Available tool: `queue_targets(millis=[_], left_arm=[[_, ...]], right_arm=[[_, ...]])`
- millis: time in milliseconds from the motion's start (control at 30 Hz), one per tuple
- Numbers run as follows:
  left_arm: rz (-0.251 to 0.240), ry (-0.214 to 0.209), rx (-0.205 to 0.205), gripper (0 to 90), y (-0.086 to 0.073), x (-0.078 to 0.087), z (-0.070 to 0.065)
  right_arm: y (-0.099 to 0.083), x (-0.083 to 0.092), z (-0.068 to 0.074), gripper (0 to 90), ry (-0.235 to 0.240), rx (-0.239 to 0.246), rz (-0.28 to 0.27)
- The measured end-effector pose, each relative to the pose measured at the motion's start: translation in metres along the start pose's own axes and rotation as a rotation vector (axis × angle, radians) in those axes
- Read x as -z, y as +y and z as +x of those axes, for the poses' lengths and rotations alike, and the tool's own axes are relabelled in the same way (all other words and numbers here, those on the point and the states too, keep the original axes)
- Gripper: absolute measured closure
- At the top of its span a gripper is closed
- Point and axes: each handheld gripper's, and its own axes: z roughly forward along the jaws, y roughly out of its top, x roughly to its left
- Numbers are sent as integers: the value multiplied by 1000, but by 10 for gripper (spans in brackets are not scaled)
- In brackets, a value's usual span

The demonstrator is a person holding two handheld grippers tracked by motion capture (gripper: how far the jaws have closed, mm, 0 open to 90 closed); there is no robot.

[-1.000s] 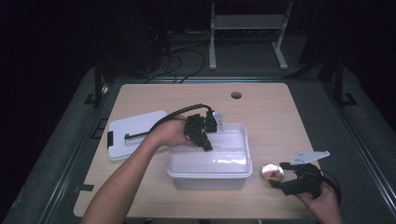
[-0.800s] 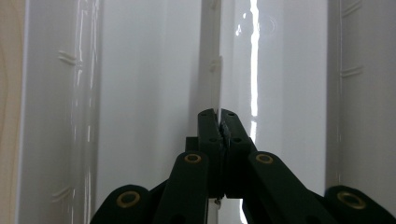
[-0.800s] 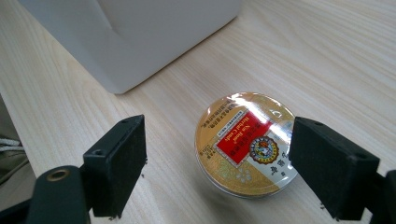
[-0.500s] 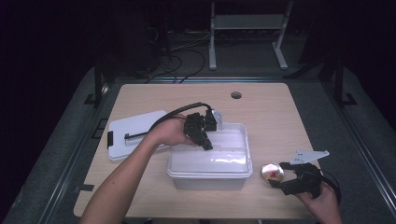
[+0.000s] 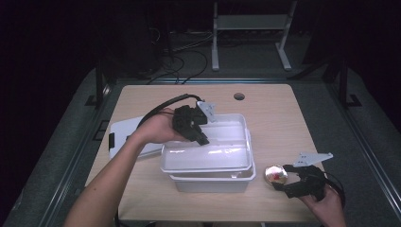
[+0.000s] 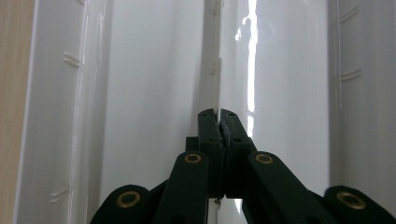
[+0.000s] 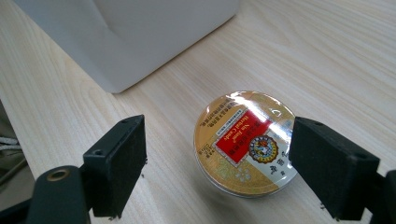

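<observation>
While the left gripper (image 6: 218,114) stood with its jaws pressed together on a thin white wall, the left gripper view showed that wall pinched edge-on between the pads. The wall belonged to the inner tray (image 5: 208,163), which in the high view sat raised and slightly askew above the outer bin (image 5: 213,183) near the front edge of the table (image 5: 274,109). The left gripper (image 5: 201,139) gripped the tray at its far left rim.

The right gripper (image 7: 219,163) stood with its jaws wide apart, one pad on either side of a round gold tin (image 7: 245,142) and neither pad touching it. The tin (image 5: 275,174) rested flat, label up, near the front right corner of the table, just beside the outer bin. A white lid (image 5: 124,135) lay by the left edge, partly behind the forearm.

Step in hand, as judged: lifting the inner tray clear of the outer bin, with the tin staged for pickup. The next move called for a level, steady lift, since the one-sided pinch could let the tray tip or slip. The right jaws then needed to close squarely across the tin.

The left gripper view confirmed the clamp on the wall, which the high view left too small to judge. The right gripper view showed the red label and the gaps at both pads. The high view alone related tray, bin, lid and tin.
</observation>
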Motion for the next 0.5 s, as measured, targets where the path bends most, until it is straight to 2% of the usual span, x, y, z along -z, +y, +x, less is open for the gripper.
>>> queue_targets(millis=[33,267,300,333,400,500], left_arm=[[0,0,0,893,0,0,0],[-25,55,33,893,-32,37,-8],[-25,73,42,893,-41,46,-10],[-25,73,42,893,-41,46,-10],[-38,80,52,893,-53,58,-13],[-37,95,58,893,-60,66,-14]], right_arm=[[0,0,0,185,0,-1,1],[1,-1,2,185,-5,2,5],[1,-1,2,185,-6,1,4],[1,-1,2,185,-6,1,4],[1,0,1,185,-12,-1,4],[0,0,0,185,-14,-4,3]])
